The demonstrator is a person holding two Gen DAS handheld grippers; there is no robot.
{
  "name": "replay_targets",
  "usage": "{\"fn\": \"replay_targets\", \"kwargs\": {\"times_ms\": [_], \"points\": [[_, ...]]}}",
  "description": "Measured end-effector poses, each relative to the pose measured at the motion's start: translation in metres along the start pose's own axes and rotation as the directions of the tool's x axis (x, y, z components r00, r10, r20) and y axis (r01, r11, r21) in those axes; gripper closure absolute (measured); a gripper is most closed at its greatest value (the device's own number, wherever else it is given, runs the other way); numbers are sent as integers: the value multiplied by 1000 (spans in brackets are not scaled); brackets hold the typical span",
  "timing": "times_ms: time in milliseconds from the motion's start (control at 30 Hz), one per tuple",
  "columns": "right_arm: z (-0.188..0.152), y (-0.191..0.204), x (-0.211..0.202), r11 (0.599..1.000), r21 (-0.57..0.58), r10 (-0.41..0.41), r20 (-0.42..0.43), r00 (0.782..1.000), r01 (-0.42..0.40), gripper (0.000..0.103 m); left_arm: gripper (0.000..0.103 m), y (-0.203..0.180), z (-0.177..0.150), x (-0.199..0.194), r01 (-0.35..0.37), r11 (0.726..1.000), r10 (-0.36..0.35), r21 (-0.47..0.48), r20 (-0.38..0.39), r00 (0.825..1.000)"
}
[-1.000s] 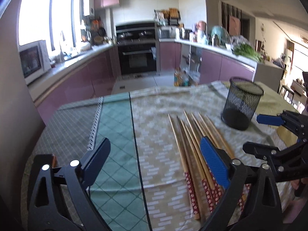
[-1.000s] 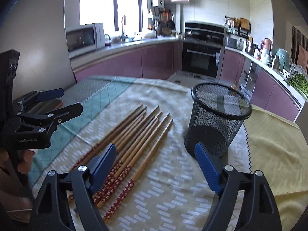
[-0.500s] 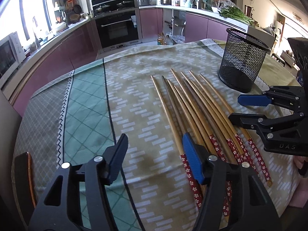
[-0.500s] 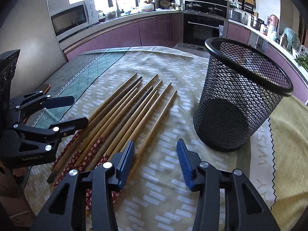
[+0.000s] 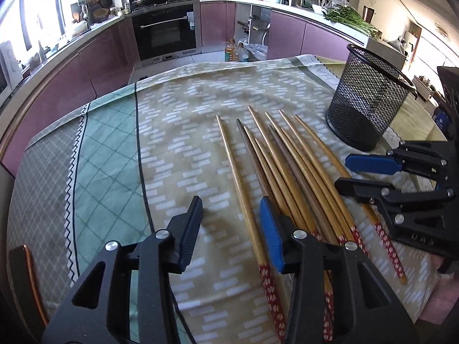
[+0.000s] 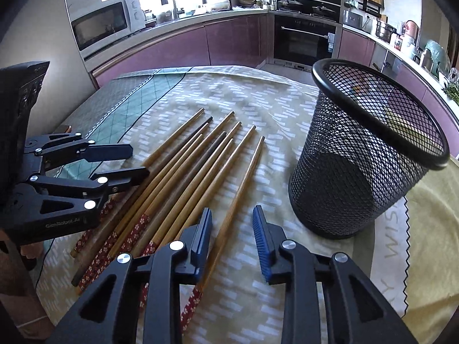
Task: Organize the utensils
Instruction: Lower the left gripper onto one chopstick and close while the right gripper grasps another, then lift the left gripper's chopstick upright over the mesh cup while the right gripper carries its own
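Several wooden chopsticks (image 5: 287,166) with red flowered ends lie side by side on the tablecloth; they also show in the right wrist view (image 6: 183,172). A black mesh cup (image 5: 364,100) stands upright to their right, empty in the right wrist view (image 6: 358,166). My left gripper (image 5: 231,220) is open, its fingers on either side of the leftmost chopstick (image 5: 241,189). My right gripper (image 6: 232,229) is open, its fingers on either side of the rightmost chopstick (image 6: 238,189). Each gripper shows in the other's view, the left (image 6: 134,163) and the right (image 5: 344,175).
The table carries a patterned cloth (image 5: 178,132) with a green checked band on the left and a yellow cloth (image 6: 430,229) under the cup. A chair back (image 5: 25,281) stands at the near left edge. Kitchen counters and an oven lie beyond.
Both grippers have come down and forward over the chopsticks and narrowed their openings. The left now straddles the leftmost chopstick, the right the rightmost one.
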State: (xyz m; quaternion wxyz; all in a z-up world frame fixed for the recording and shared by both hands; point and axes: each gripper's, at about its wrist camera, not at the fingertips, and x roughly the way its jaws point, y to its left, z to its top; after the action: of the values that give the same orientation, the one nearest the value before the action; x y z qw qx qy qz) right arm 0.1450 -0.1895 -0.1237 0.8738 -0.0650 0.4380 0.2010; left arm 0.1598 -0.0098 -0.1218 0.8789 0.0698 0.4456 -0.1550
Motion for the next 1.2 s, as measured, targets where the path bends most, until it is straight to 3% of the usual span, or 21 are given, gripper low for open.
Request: {"fn": "replay_targets", "kwargs": {"times_ms": [100, 133, 233, 333, 633, 767, 967, 1200], "points": [[1, 0, 1, 1000, 19, 6, 8, 1000, -6, 82, 65, 0, 6, 5, -9, 1000, 9, -5, -2, 1000], [2, -2, 0, 1000, 27, 16, 9, 1000, -17, 90, 70, -1, 8, 5, -9, 1000, 9, -6, -3, 1000], [3, -8, 0, 997, 64, 47, 12, 999, -48, 96, 86, -2, 9, 6, 10, 1000, -11, -25, -5, 1000], [1, -12, -4, 993, 89, 73, 23, 997, -75, 97, 94, -1, 7, 4, 24, 998, -24, -61, 2, 1000], [2, -15, -35, 988, 68, 132, 109, 985, -140, 97, 96, -1, -1, -20, 37, 995, -33, -93, 48, 998], [3, -17, -56, 985, 55, 151, 169, 974, -163, 97, 96, -2, 1, -45, 86, 992, -78, -88, 94, 993], [5, -22, -91, 982, 43, 167, 273, 947, -186, 97, 96, -9, 7, -92, 144, 988, -131, -55, 192, 973], [6, -34, -118, 981, 49, 161, 354, 921, -190, 97, 96, -14, 10, -145, 205, 979, -191, -15, 295, 936]]}}
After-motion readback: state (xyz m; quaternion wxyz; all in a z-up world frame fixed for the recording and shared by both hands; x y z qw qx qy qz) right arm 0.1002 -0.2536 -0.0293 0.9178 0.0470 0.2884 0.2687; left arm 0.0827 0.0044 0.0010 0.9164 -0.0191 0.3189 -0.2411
